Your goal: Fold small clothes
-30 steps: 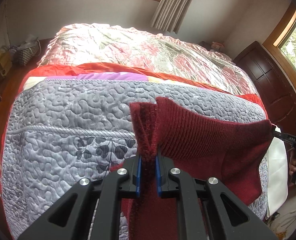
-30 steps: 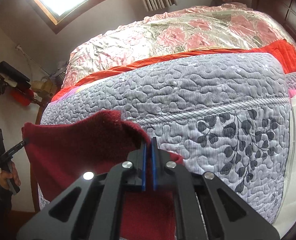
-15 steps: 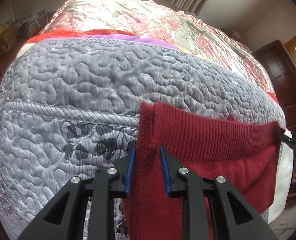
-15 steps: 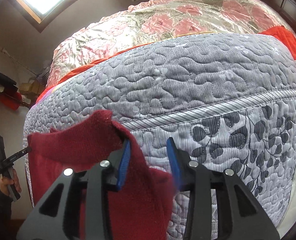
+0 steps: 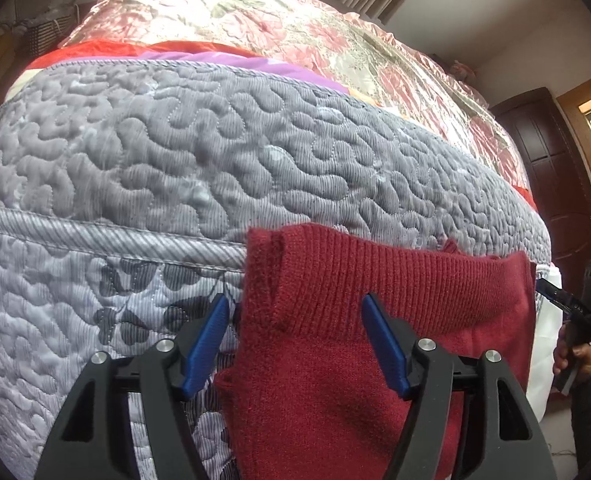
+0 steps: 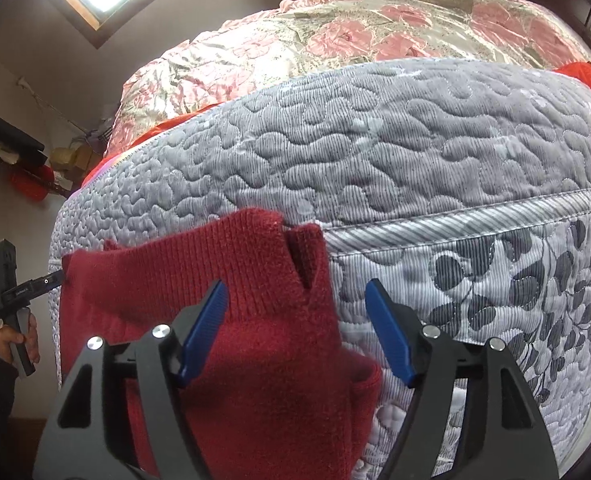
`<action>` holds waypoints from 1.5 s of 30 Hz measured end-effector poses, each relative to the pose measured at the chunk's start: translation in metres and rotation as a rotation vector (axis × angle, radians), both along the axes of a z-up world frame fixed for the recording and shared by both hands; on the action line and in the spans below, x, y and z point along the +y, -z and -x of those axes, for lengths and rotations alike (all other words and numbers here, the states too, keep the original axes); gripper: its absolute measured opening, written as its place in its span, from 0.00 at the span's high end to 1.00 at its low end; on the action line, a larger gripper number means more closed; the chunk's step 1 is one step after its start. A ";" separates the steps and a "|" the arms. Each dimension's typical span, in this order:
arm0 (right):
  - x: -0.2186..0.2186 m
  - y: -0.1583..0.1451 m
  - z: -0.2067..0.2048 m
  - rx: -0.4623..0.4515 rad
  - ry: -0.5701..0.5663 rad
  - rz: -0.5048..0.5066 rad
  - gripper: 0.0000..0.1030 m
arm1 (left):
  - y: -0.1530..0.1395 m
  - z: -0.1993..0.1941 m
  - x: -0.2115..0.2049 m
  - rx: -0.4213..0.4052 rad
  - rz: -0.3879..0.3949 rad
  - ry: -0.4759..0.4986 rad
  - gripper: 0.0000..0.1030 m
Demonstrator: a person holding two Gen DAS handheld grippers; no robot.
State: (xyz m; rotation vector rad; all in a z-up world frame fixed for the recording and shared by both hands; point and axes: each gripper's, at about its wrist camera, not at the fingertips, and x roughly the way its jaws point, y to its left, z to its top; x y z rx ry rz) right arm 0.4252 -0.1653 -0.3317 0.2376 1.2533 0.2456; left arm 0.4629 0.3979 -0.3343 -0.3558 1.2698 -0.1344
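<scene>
- Both jaws spread wide: left hand-held gripper (image 5: pixel 297 342) and right hand-held gripper (image 6: pixel 297 330) hold nothing.
- Red knit (image 5: pixel 375 320) draped over the near edge of the bed (image 5: pixel 215 152), ribbed band up on the grey quilt (image 6: pixel 415 152), rest hanging down the side.
- Likely slide off the edge: most of the weight hangs below, with nothing pinning the band.
- Risk of snagging: knit lies between the open fingers, so pulling back carelessly could drag it.
- Doubled corner by the slit may unfold or bunch, spoiling a clean fold.
- Regrasp through one layer only would leave the layers uneven.
</scene>
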 end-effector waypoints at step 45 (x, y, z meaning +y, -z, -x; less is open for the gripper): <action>0.027 -0.003 0.064 0.088 -0.065 -0.288 0.65 | -0.012 0.143 -0.089 -0.060 -0.048 0.099 0.55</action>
